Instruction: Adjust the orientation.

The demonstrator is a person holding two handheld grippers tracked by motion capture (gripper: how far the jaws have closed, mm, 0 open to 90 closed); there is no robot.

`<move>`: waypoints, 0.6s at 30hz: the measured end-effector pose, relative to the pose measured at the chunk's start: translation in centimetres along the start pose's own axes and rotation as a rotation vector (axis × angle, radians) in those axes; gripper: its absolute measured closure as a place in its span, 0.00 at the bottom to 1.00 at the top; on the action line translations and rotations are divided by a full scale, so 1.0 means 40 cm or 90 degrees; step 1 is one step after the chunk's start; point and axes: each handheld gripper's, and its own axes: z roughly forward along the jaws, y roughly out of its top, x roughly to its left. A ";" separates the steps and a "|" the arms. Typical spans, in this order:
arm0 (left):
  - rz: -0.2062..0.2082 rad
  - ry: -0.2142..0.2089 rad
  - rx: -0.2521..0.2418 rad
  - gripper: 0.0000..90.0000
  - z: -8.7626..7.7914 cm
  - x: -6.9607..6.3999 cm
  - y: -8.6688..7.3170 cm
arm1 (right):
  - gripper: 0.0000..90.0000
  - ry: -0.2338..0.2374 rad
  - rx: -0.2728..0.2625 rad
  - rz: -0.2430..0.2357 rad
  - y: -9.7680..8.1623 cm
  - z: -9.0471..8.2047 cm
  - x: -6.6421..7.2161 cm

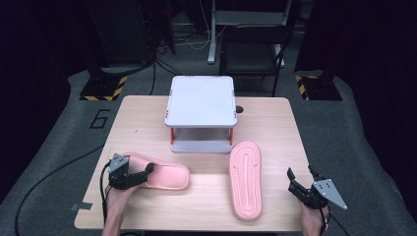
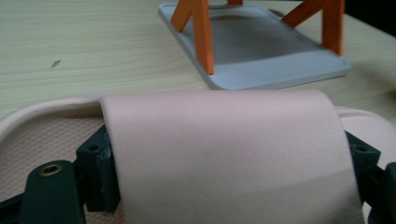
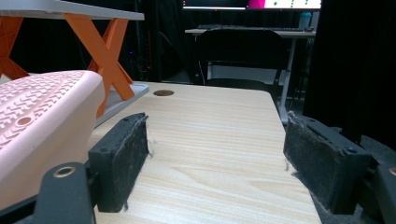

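Observation:
A pink slipper [image 1: 169, 177] lies right way up at the table's front left. My left gripper [image 1: 146, 174] reaches over it from the left, shut on its wide strap [image 2: 224, 149]. The black pads [image 2: 100, 163] press on the strap's two edges. A second pink slipper [image 1: 246, 179] lies sole up at the front right, its ribbed sole [image 3: 42, 116] close on the left in the right gripper view. To the right of that slipper, near the table's right edge, my right gripper [image 1: 294, 183] stands open [image 3: 219, 158] with only bare table between its pads.
A small grey shelf [image 1: 201, 101] on orange legs [image 3: 109, 51] stands at the back middle of the wooden table [image 1: 275, 128], its lower tray [image 2: 280, 70] just beyond the left slipper. A black chair [image 3: 243, 51] and desk legs stand behind the table.

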 end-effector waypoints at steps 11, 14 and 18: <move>0.041 0.048 0.010 0.17 -0.016 -0.023 0.006 | 0.24 0.000 0.001 0.001 0.000 0.000 0.000; 0.064 0.068 0.019 0.16 -0.015 -0.032 0.025 | 0.24 0.007 0.002 0.001 0.000 0.003 0.006; 0.067 0.060 0.045 0.12 -0.014 -0.039 0.056 | 0.24 0.001 0.001 -0.006 0.000 0.001 0.006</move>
